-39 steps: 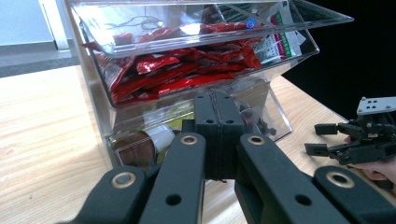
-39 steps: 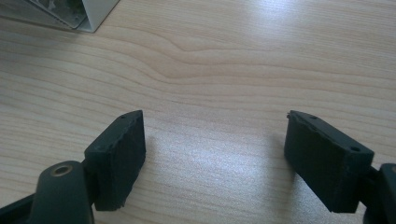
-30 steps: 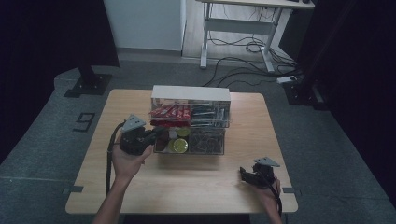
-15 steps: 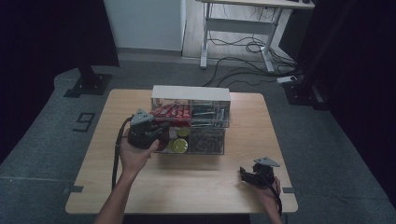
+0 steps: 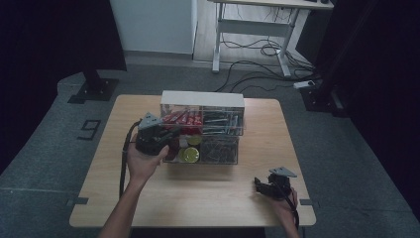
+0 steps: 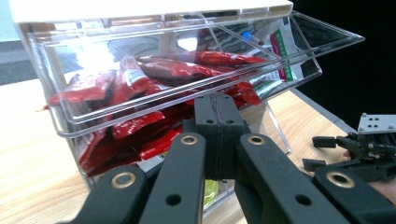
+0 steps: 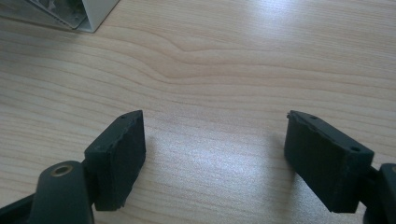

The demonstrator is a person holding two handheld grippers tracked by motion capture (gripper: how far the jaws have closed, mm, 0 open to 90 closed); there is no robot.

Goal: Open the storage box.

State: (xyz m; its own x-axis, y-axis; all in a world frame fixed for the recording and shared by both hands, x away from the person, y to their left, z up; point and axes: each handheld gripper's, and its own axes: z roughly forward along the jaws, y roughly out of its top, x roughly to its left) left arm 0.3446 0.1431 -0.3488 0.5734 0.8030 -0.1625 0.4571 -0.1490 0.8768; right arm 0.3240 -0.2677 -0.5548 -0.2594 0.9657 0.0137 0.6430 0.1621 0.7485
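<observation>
A clear organizer with a white top [image 5: 202,97] stands mid-table, holding tilt-out bins. Its upper left bin [image 6: 187,28] is tipped open and packed with red packets [image 5: 181,118] [image 6: 154,74]. My left gripper [image 5: 171,136] [image 6: 217,100] is shut, nothing visible between its jaws, and its tips rest against the clear front of that bin. My right gripper [image 5: 258,186] [image 7: 215,123] lies low at the table's front right, open over bare wood with nothing between its pads. It also appears at the edge of the left gripper view [image 6: 320,151].
The lower left bin holds yellow round items [image 5: 189,154]. The right bins hold metal clips [image 5: 220,121]. In the right gripper view, a corner of the white organizer [image 7: 88,11] sits at the top left. Bare wood of the table [image 5: 198,198] lies in front of the organizer.
My left gripper has edged slightly up and right, closer to the organizer's upper left bin. The right gripper has stayed where it was.
</observation>
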